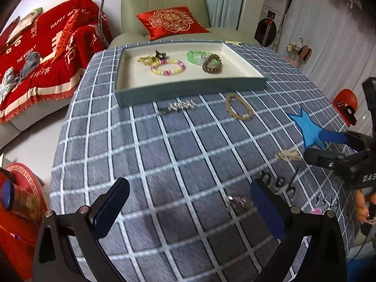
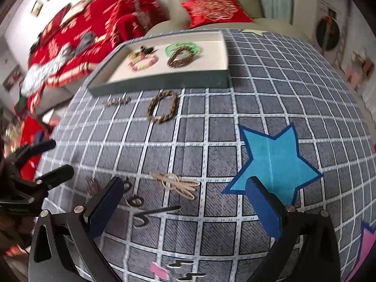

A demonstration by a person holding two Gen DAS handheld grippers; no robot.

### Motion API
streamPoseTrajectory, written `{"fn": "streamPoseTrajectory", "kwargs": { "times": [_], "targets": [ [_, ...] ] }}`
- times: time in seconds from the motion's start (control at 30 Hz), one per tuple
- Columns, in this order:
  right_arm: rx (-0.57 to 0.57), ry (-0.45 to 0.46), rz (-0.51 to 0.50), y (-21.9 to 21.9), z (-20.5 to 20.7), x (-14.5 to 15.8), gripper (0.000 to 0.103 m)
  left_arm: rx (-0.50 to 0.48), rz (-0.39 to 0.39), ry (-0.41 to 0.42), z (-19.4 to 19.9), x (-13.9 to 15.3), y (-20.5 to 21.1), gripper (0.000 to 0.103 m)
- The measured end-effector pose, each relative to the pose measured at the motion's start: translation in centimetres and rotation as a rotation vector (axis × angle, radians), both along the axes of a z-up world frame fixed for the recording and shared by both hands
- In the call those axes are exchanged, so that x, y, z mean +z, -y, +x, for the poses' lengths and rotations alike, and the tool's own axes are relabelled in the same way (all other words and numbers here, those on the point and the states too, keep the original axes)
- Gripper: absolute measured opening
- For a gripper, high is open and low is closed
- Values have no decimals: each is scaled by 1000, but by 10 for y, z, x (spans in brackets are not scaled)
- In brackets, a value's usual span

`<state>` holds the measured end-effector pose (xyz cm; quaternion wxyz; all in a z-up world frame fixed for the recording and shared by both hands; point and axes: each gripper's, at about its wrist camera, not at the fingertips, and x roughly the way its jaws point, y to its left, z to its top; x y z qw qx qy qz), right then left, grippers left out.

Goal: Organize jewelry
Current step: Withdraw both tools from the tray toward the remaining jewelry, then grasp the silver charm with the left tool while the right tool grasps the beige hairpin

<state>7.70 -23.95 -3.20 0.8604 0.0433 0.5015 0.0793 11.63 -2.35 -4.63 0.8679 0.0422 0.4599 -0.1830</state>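
Bracelets (image 1: 168, 68) fill tray (image 1: 188, 89) on checked tablecloth (image 1: 164, 155); sofa (image 1: 164, 2) behind.

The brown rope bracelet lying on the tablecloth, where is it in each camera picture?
Left wrist view: the brown rope bracelet lies right of middle on the checked cloth, just below the tray's front wall.
Right wrist view: it lies left of middle at, again just below the tray.
Shared landmark: the blue paper star, nearer the camera and to the bracelet's right in both.
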Motion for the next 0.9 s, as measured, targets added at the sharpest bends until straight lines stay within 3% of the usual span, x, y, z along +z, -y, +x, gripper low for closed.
{"fn": "streamPoseTrajectory", "kwargs": {
  "times": [0.2,0.3,0.6,0.77,0.83,0.9],
  "targets": [
    [119,13,-42,-13,1,-8,99,-17,18,-27,-15,-10,10,103],
    [167,5,-72,-21,4,-13,80,-12,30,-34,-18,-14,14,103],
    [268,6,-133,-40,9,-21,55,8,43,-41,-20,-22,25,103],
    [260,2,-142,-41,12,-20,41,-13,57,-31,-20,-26,33,103],
    [254,0,-145,-42,11,-19,30,-20,60,-40,-20,-28,36,102],
    [249,-5,-152,-42,11,-19,29,-21,66,-35,-20,-29,38,97]
  ]
}}
